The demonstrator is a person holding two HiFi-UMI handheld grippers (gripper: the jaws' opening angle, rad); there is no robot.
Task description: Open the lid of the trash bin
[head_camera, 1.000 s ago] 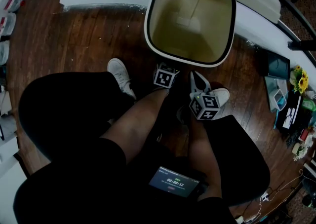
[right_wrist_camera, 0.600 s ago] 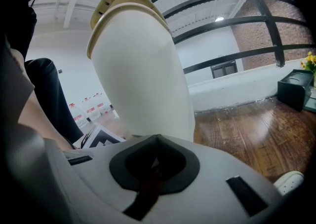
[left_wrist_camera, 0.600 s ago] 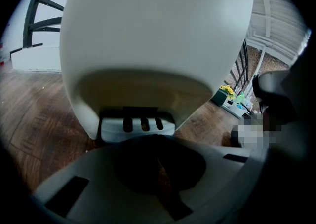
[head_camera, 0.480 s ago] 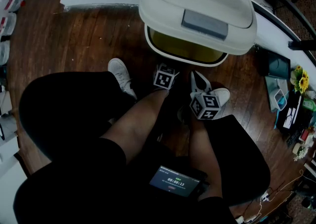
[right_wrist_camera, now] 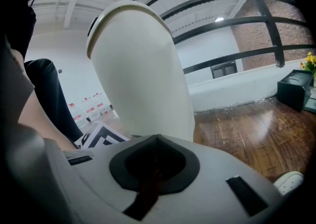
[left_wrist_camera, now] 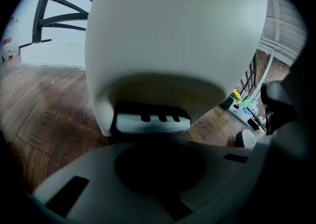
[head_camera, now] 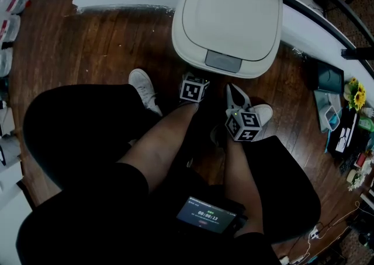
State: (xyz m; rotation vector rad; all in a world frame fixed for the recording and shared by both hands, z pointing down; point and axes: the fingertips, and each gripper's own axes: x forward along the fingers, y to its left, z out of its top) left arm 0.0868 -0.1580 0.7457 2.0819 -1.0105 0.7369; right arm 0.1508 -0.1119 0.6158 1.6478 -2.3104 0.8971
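Lid, a smooth cream-white rounded-rectangle plastic panel, is seen shut flat on the cream-white plastic trash bin. The bin stands on the dark wooden plank floor at 12 o'clock from the person's knees. A grey rectangular push panel is set in the lid's 6 o'clock edge, and a grey slotted plastic pedal is seen at the bin's foot on that same side.

The left gripper is held low, just before the pedal, its jaws together with nothing between them. The right gripper is held near, at about 4 o'clock from the left one in the head view, jaws likewise together and empty.

The lid is judged light, stiff and rather slippery, probably hinged at its 12 o'clock edge. A pinch on the bare shell would likely slide, so it is better worked by pressing the pedal or the grey panel, or by lifting under the front lip.
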